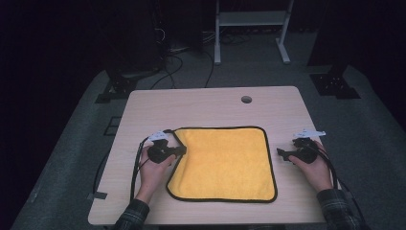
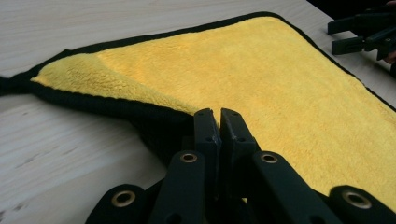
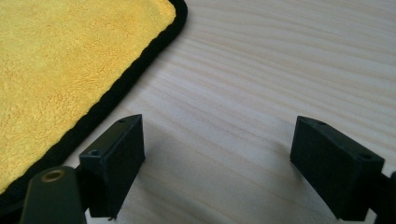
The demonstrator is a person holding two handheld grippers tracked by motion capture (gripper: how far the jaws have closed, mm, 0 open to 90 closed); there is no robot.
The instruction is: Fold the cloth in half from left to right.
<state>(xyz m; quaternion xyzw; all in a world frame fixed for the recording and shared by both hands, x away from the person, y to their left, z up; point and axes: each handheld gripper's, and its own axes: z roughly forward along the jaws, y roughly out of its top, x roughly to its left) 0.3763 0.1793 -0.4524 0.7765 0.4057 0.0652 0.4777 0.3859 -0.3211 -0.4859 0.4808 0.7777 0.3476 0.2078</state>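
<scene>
My left gripper (image 2: 215, 114) has its jaws pressed together on the near-left edge of the yellow microfibre cloth (image 1: 225, 160), pinching the black-bound hem where it has lifted off the bench (image 1: 206, 105); in the left gripper view the edge ahead of my jaws curls upward and shows a shadowed underside, which I judge to be the reason for the pinch there: a raised hem gives purchase that a flat cloth does not. My right gripper (image 3: 217, 165) rests just beside the cloth's right edge, jaws spread wide over bare wood and holding nothing, the black hem running past its left jaw. I judge it is held ready there to take the opposite side. The cloth lies flat between my two grippers, apart from the lifted left edge and a drawn-out far-left corner. It is close to square, so no long axis can be stated with confidence; its sides run roughly parallel to the bench edges, and the far edge faces away from me.
</scene>
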